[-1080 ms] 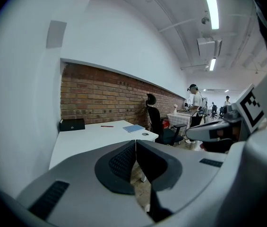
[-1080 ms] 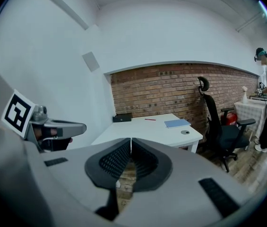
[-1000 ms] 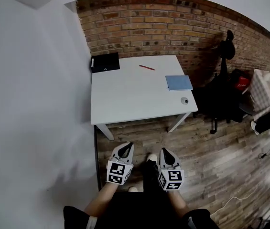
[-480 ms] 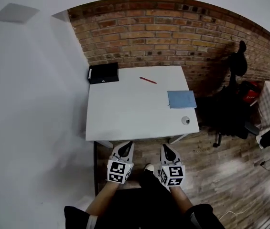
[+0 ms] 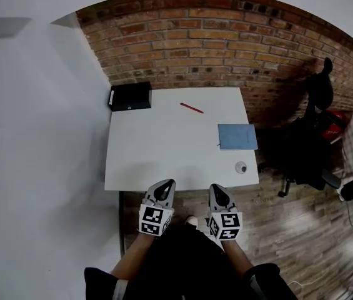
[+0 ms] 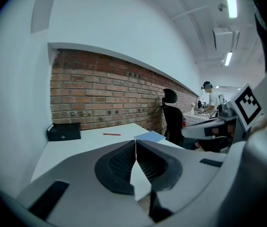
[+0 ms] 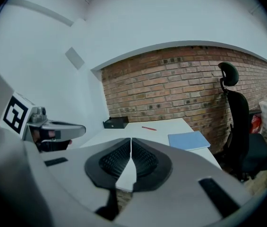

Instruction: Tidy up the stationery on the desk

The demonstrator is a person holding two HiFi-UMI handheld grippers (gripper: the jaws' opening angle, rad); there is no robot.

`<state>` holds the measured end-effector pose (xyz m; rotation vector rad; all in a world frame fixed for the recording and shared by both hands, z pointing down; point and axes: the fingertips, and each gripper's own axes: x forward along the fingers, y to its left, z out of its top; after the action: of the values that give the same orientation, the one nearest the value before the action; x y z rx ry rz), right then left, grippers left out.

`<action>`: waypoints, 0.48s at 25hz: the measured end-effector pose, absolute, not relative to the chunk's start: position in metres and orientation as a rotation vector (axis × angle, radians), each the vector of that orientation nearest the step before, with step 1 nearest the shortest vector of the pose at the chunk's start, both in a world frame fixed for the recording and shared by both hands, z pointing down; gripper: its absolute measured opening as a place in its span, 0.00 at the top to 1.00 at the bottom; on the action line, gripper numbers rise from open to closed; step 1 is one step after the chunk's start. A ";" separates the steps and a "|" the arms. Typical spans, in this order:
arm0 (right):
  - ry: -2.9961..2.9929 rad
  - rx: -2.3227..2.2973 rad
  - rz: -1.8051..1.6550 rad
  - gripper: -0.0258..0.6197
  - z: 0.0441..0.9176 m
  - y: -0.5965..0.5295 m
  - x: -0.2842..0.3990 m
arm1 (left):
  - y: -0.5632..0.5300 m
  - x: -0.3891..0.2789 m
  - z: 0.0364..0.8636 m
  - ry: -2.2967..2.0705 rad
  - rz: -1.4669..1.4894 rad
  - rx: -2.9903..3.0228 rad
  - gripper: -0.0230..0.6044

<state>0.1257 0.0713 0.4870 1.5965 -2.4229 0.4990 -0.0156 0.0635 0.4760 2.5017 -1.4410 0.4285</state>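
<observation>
A white desk [image 5: 164,149] stands against the brick wall. On it lie a red pen [image 5: 191,107] near the back, a blue notebook [image 5: 237,136] at the right edge, a small round grey object [image 5: 241,167] at the front right corner and a black box [image 5: 130,96] at the back left corner. My left gripper [image 5: 166,185] and right gripper [image 5: 217,189] hover side by side just in front of the desk's near edge, both shut and empty. The left gripper view shows the pen [image 6: 111,134], notebook [image 6: 150,136] and box [image 6: 64,131] beyond the closed jaws.
A black office chair [image 5: 307,149] stands right of the desk, with a red item [image 5: 332,119] behind it. A white wall [image 5: 39,142] runs along the desk's left side. The floor is wooden planks [image 5: 301,230]. A person [image 6: 211,98] stands far off in the left gripper view.
I have walked up to the desk: it has come closer in the head view, and both grippers now reach its near edge. Both stay shut.
</observation>
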 end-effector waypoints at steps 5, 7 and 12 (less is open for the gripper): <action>-2.407 1.602 0.529 0.92 0.491 0.056 0.130 | 0.044 -0.007 0.474 -1.420 0.440 2.519 0.94; -2.403 1.612 0.528 0.92 0.489 0.049 0.131 | 0.033 -0.005 0.472 -1.407 0.441 2.534 0.94; -2.366 1.674 0.531 0.92 0.490 0.029 0.136 | 0.006 0.004 0.475 -1.335 0.444 2.585 0.94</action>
<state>0.1360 0.0293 0.4901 1.6736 -2.3657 0.5310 0.0044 0.0060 0.4748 2.5849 -1.3347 0.4438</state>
